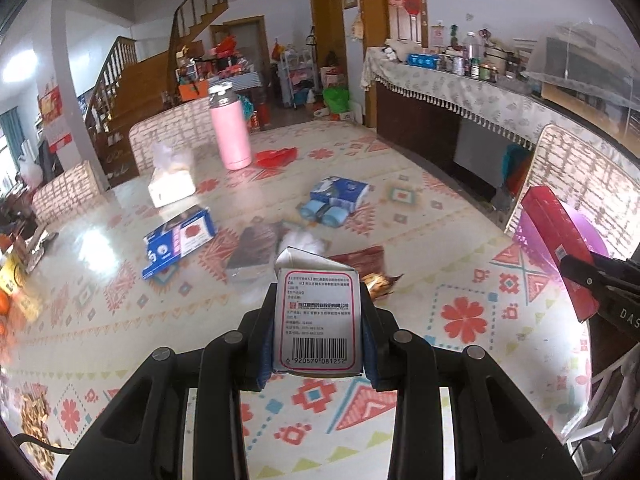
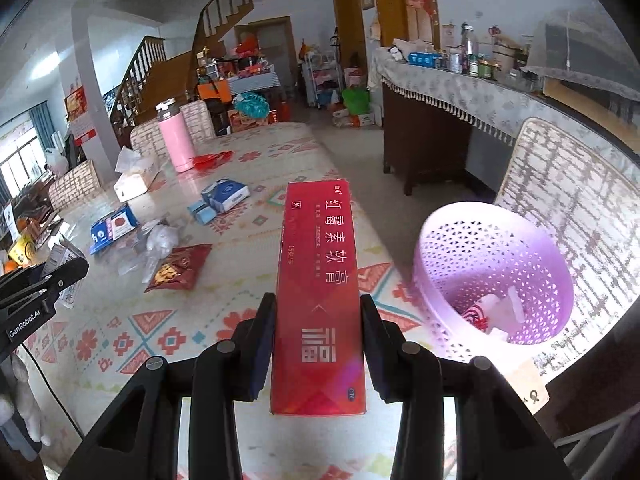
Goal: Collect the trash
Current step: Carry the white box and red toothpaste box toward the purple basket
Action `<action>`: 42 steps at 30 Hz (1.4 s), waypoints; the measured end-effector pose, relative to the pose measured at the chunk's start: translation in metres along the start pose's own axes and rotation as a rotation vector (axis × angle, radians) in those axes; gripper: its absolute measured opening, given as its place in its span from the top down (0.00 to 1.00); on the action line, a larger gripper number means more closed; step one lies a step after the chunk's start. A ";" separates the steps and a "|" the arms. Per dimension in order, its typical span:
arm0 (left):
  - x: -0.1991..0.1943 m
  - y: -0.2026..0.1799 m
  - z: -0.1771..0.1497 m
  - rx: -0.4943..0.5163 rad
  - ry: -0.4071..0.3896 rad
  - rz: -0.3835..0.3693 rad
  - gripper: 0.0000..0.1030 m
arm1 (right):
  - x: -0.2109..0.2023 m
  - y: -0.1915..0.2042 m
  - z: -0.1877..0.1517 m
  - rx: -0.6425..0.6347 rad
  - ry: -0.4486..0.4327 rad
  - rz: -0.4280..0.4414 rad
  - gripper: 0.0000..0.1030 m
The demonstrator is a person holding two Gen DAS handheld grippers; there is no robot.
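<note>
My left gripper (image 1: 318, 300) is shut on a small white medicine box (image 1: 318, 320) with a barcode, held above the patterned table (image 1: 460, 312). A long red carton (image 2: 318, 300) stands between the pads of my right gripper (image 2: 318, 308), which is shut on it; the same carton (image 1: 560, 248) shows at the right edge of the left wrist view. The lilac trash basket (image 2: 492, 280) sits at the table's right edge, just right of the red carton, with a few scraps inside. A red snack bag (image 2: 180, 268), clear plastic wrap (image 2: 156, 244) and a blue box (image 2: 114, 228) lie on the table.
A pink flask (image 1: 230, 132), a tissue box (image 1: 170, 184) and a blue tissue pack (image 1: 340, 196) stand farther back. Chairs (image 2: 568, 200) flank the table. A sideboard with a fringed cloth (image 1: 460, 88) runs along the right wall. The left gripper (image 2: 40, 288) enters the right wrist view.
</note>
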State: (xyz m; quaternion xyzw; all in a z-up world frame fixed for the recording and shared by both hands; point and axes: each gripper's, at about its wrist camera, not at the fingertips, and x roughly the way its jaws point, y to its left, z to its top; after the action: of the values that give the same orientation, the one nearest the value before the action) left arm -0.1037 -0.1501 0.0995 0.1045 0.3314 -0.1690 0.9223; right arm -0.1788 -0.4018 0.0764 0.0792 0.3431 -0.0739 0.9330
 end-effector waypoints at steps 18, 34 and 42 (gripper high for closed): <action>0.020 -0.080 0.025 0.116 0.039 -0.103 0.68 | -0.001 -0.087 0.000 0.140 -0.010 -0.036 0.57; 0.045 -0.195 0.060 0.227 0.087 -0.324 0.68 | -0.002 -0.174 -0.008 0.291 -0.014 -0.081 0.57; 0.062 -0.244 0.085 0.251 0.101 -0.411 0.68 | 0.001 -0.195 -0.005 0.317 -0.020 -0.091 0.57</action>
State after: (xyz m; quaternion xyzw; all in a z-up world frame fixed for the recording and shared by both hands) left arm -0.1025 -0.4153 0.1039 0.1569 0.3677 -0.3875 0.8306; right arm -0.2185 -0.5909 0.0536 0.2091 0.3211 -0.1703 0.9078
